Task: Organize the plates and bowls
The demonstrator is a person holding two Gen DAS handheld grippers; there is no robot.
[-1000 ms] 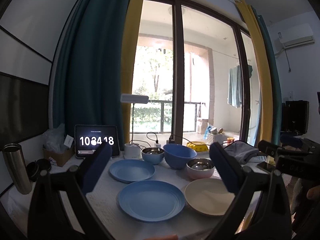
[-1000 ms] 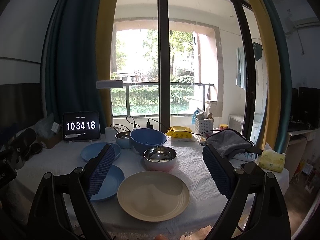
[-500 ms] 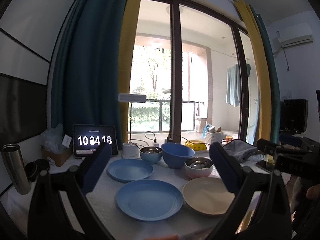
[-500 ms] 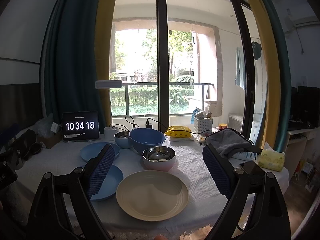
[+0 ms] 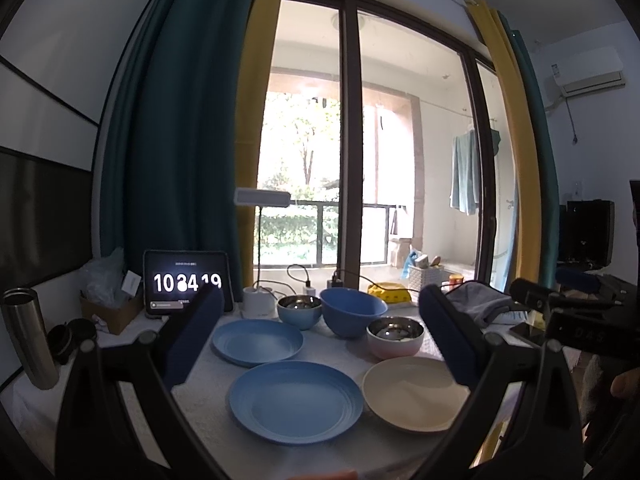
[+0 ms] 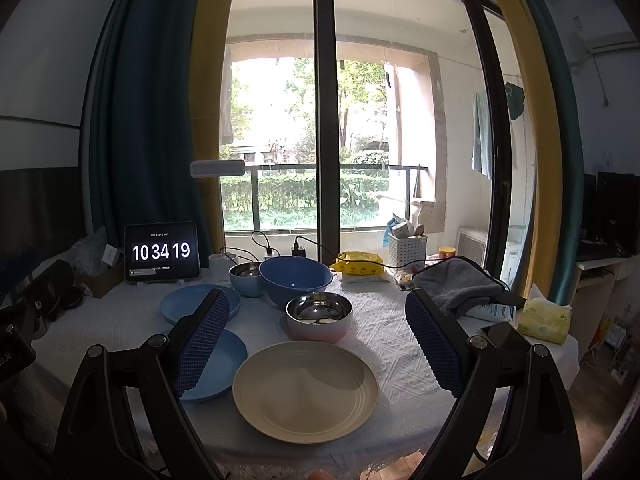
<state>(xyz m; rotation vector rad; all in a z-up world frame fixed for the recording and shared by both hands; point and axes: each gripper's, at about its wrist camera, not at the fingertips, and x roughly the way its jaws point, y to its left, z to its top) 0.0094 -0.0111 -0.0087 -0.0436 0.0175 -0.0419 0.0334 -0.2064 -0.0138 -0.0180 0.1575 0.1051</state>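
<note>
On the white tablecloth lie a cream plate [image 6: 305, 386] nearest the front, a blue plate [image 5: 295, 400] to its left and a second blue plate [image 5: 257, 340] behind that. Further back stand a pink steel-lined bowl [image 6: 319, 316], a large blue bowl [image 6: 295, 277] and a small blue steel-lined bowl [image 6: 247, 278]. My left gripper [image 5: 320, 336] hangs open above the blue plates, holding nothing. My right gripper [image 6: 316, 344] hangs open over the cream plate, also holding nothing. The cream plate [image 5: 416, 394] and pink bowl [image 5: 395, 336] show at right in the left wrist view.
A tablet clock [image 6: 161, 253] stands at the back left beside a lamp base [image 5: 260, 302]. A steel flask [image 5: 30, 336] stands far left. A grey cloth [image 6: 456, 282], a phone [image 6: 505, 336], yellow packets [image 6: 546, 314] and cables lie on the right. The window is behind.
Both grippers have stayed almost still, with only a slight drift of view. The clock has ticked from 10:34:18 to 10:34:19. No dish has moved.
</note>
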